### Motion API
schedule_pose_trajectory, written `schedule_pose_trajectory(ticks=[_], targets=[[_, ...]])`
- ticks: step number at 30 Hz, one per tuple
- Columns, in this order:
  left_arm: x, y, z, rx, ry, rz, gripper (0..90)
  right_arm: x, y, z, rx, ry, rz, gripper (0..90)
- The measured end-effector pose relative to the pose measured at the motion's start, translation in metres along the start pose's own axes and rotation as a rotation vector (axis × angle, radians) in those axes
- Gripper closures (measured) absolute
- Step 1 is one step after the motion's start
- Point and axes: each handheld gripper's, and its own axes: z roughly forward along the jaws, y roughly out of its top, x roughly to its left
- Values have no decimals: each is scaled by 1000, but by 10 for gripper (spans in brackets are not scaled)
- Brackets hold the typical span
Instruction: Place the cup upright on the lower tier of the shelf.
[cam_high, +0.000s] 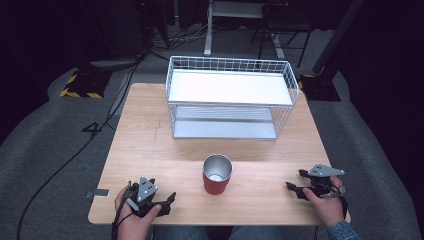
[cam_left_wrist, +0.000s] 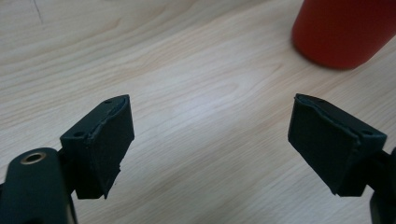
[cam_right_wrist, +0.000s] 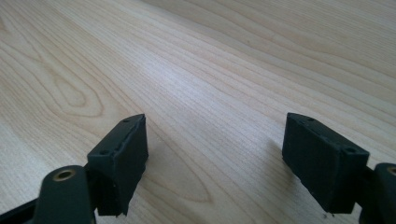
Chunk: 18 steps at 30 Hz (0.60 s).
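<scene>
A red cup (cam_high: 217, 174) with a shiny metal inside stands upright near the front middle of the wooden table (cam_high: 150, 130). My left gripper (cam_high: 167, 202) rests at the front left, open, with bare wood between its jaws; the red cup (cam_left_wrist: 343, 30) shows at the top right of the left gripper view, beyond the left gripper (cam_left_wrist: 210, 140). At the front right my right gripper (cam_high: 295, 182) lies low on the table, open and holding nothing. The right gripper view looks past the right gripper (cam_right_wrist: 215, 158) at plain wood grain.
A white wire rack (cam_high: 230, 97) with two shelves stands at the back middle of the table. Cables (cam_high: 75, 150) run over the grey floor to the left. Black stands with yellow-striped bases (cam_high: 82, 85) sit behind the table.
</scene>
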Motion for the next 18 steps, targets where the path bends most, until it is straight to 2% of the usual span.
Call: schedule_pose_trajectory(ticks=[3, 5, 6, 9, 10, 15, 16, 18], targets=[[-9, 0, -5, -48, -12, -25, 154, 0, 0, 0, 0, 0, 0, 226], [-11, -1, -6, -55, -20, -28, 154, 0, 0, 0, 0, 0, 0, 226], [-17, -2, -7, -78, -30, -38, 154, 0, 0, 0, 0, 0, 1, 226], [-23, -2, -8, -90, -29, -33, 154, 0, 0, 0, 0, 0, 1, 226], [-28, -1, -9, -102, -34, -21, 154, 0, 0, 0, 0, 0, 1, 226], [-39, 0, -7, -125, -41, -23, 153, 0, 0, 0, 0, 0, 1, 226], [-46, 2, -3, -136, -56, -17, 154, 0, 0, 0, 0, 0, 1, 226], [-52, 3, 1, -136, -64, -12, 154, 0, 0, 0, 0, 0, 1, 226]])
